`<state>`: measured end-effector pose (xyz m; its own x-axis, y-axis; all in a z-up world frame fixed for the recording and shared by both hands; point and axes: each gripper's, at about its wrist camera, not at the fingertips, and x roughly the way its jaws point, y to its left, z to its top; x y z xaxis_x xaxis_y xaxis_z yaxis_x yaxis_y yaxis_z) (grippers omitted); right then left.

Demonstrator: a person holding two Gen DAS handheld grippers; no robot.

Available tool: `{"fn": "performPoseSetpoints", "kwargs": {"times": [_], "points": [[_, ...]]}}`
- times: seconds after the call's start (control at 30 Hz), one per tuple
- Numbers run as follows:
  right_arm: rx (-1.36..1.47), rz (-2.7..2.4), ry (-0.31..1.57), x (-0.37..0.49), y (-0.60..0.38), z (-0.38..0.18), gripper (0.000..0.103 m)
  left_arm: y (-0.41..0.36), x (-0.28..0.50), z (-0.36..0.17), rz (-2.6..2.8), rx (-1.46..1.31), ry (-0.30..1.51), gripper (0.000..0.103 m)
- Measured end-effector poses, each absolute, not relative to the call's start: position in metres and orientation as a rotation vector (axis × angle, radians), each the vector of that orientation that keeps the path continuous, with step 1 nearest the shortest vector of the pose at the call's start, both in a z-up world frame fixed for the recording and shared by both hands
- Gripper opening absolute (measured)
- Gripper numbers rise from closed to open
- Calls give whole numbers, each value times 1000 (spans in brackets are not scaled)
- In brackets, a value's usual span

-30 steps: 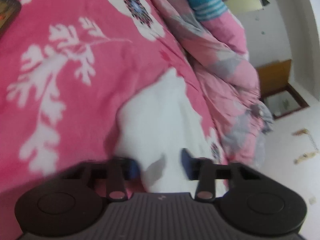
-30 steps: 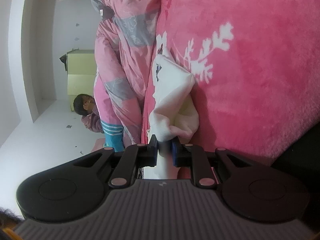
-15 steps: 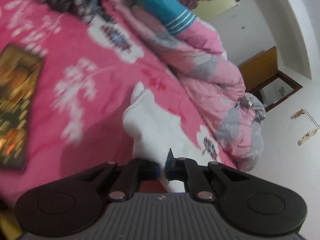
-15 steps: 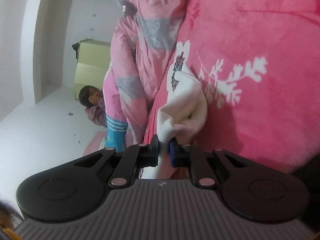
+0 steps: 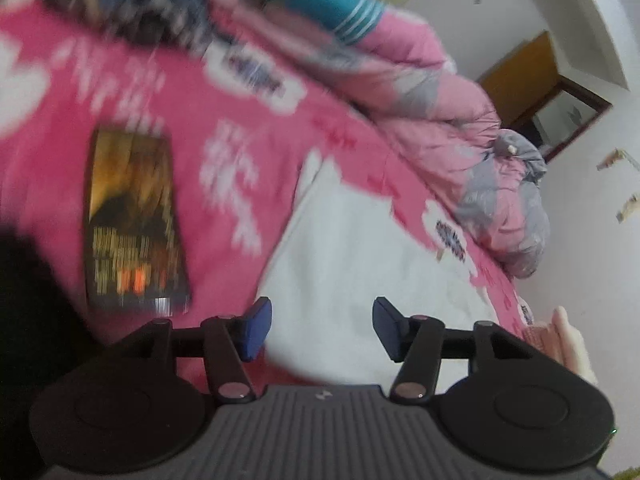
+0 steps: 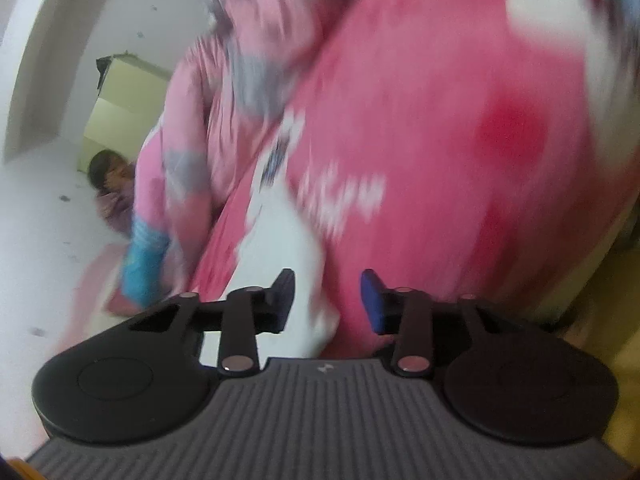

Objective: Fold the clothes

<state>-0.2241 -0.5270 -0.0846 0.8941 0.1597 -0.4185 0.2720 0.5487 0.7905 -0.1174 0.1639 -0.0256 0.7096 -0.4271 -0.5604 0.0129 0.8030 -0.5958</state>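
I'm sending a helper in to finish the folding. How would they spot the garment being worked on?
Look at the bed with the pink flowered blanket. The white garment lies on it, near the rumpled pink and grey quilt. It is the only plain white piece there, unlike the dark book beside it.

The black left gripper [image 5: 322, 328] and black right gripper [image 6: 328, 300], blue-padded, have just been opening; both gape, pinching nothing, angled downward.

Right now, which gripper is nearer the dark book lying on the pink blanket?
Left. The left gripper hovers open over the white garment, the book just beside it. The right gripper's view shows no book.
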Motion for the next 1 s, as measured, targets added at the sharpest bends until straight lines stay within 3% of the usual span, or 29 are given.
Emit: {"fn": "performPoseSetpoints", "kwargs": {"times": [0.13, 0.47, 0.8, 1.0], "points": [[859, -24, 447, -179, -525, -60, 40, 140, -58, -12, -255, -474, 721, 60], [410, 206, 578, -2, -469, -47, 40, 78, 73, -20, -253, -259, 771, 59], [182, 238, 658, 49, -456, -57, 39, 49, 107, -47, -326, -121, 795, 49], [121, 270, 680, 61, -448, -64, 32, 47, 114, -54, -339, -115, 797, 42]]}}
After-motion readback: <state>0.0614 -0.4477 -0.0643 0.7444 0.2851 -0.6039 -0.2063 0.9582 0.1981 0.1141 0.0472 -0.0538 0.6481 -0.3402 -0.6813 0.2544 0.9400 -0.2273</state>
